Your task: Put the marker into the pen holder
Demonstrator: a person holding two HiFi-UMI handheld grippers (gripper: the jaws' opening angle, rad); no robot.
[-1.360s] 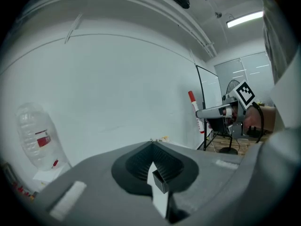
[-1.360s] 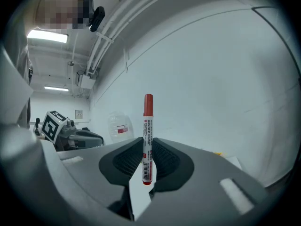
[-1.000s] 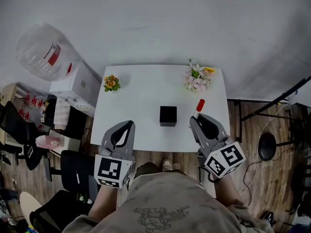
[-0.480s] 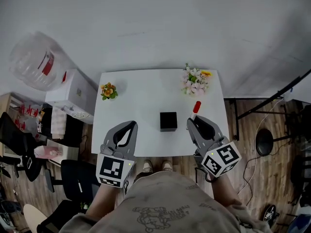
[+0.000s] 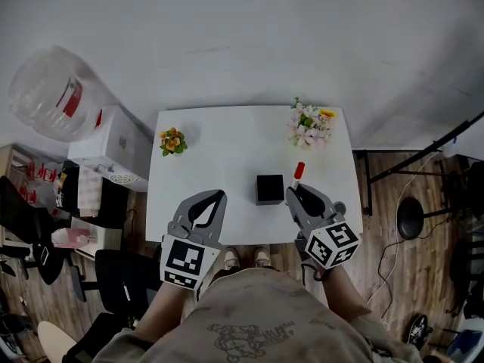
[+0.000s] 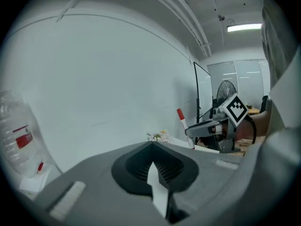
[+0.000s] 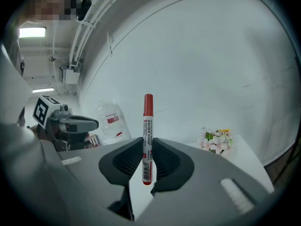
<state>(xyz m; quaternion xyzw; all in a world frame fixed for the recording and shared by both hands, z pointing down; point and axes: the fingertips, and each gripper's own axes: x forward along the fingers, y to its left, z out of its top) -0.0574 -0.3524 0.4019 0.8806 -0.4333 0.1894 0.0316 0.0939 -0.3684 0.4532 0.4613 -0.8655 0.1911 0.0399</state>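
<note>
Your left gripper point(image 5: 214, 196) is empty, its fingers pressed together. It has no job here, I think. The holder point(image 5: 269, 189) stands just left of the right gripper point(image 5: 296, 193), whose fingers pinch the marker point(image 7: 147, 135) upright — probably so it drops straight in.

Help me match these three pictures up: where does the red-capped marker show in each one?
Head view: marker right of centre, poking out of the right tool, beside the black pen holder.
Left gripper view: marker right of centre, upright in the right tool.
Right gripper view: marker dead centre, upright between the jaws.
Shared landmark: the pink flower bunch.
</note>
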